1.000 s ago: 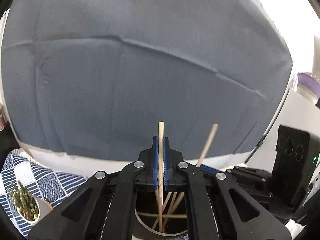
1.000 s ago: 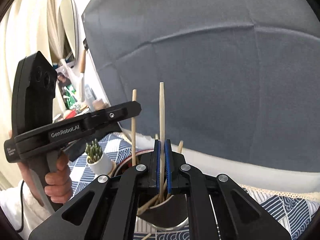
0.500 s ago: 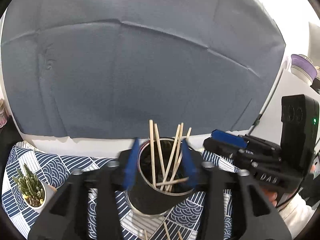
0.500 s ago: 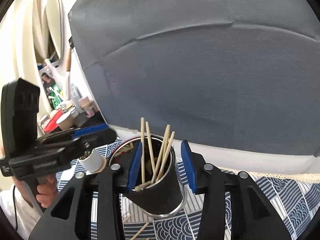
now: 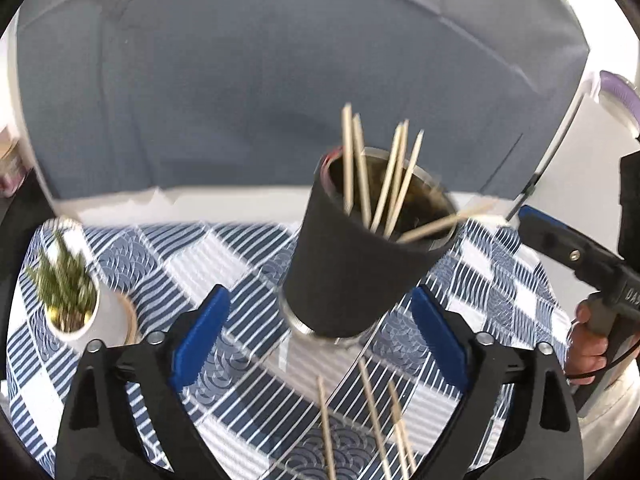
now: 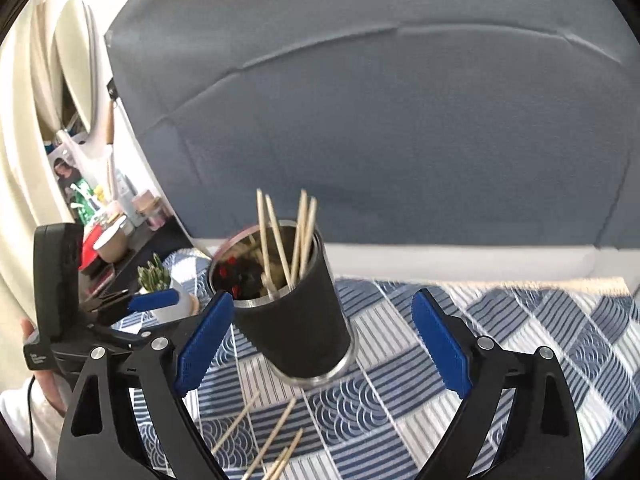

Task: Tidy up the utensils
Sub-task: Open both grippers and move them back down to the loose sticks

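Note:
A black metal-rimmed cup (image 5: 352, 264) stands on the blue patterned cloth and holds several wooden skewers (image 5: 384, 176). It also shows in the right wrist view (image 6: 296, 320) with its skewers (image 6: 288, 236). My left gripper (image 5: 320, 340) is open and empty, its jaws wide apart in front of the cup. My right gripper (image 6: 322, 340) is open and empty, also just short of the cup. More loose skewers (image 5: 372, 420) lie on the cloth below the cup, seen too in the right wrist view (image 6: 272, 436).
A small potted succulent (image 5: 68, 300) stands left of the cup. The other gripper shows at the right edge of the left view (image 5: 580, 264) and at the left of the right view (image 6: 80, 320). A grey backdrop (image 6: 400, 120) stands behind the table.
Both grippers opened, let their skewers drop into the cup, and pulled back and up. The cup and loose skewers on the cloth have come into view.

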Demonstrator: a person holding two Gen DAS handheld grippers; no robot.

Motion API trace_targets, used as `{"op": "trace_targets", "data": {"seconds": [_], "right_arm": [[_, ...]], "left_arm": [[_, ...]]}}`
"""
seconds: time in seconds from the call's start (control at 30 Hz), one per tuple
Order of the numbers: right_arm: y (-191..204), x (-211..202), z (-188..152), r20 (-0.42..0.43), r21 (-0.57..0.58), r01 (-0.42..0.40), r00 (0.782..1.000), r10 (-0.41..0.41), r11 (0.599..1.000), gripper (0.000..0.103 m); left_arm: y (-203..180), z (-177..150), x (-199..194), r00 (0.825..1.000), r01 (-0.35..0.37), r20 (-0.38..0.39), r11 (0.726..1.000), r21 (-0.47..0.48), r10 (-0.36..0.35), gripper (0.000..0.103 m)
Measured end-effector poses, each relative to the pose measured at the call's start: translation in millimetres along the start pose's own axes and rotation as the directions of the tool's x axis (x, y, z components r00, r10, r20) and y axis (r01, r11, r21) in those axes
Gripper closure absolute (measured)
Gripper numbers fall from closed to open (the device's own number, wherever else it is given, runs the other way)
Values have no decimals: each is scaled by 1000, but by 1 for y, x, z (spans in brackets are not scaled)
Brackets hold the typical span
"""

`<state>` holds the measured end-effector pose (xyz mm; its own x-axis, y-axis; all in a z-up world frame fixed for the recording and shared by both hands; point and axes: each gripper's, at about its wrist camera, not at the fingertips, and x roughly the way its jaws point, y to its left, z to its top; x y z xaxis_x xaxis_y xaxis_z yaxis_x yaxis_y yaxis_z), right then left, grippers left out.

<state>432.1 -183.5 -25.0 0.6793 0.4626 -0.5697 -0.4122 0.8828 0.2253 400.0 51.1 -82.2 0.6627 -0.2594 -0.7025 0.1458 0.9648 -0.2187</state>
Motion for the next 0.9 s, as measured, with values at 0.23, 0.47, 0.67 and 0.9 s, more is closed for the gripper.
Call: {"op": "trace_targets", "data": {"seconds": [0.23, 0.47, 0.67, 0.9], "right_arm": [[1, 3, -43, -115, 25, 62, 992, -58, 998, 16], [8, 6, -96, -264, 17, 108, 959, -100, 994, 16], [20, 10, -134, -340, 2, 131, 932, -122, 991, 16], [39, 16, -165, -433, -36, 122, 893, -126, 992, 16]], "left_arm": [[16, -36, 5, 992, -7, -124, 1000, -19, 5, 6], [19, -73, 3, 973, -25, -229, 1000, 5, 25, 6], [5, -98, 8, 956, -7, -290, 995, 99, 36, 6], [3, -121, 17, 933, -9, -357, 992, 125, 54, 6]]}}
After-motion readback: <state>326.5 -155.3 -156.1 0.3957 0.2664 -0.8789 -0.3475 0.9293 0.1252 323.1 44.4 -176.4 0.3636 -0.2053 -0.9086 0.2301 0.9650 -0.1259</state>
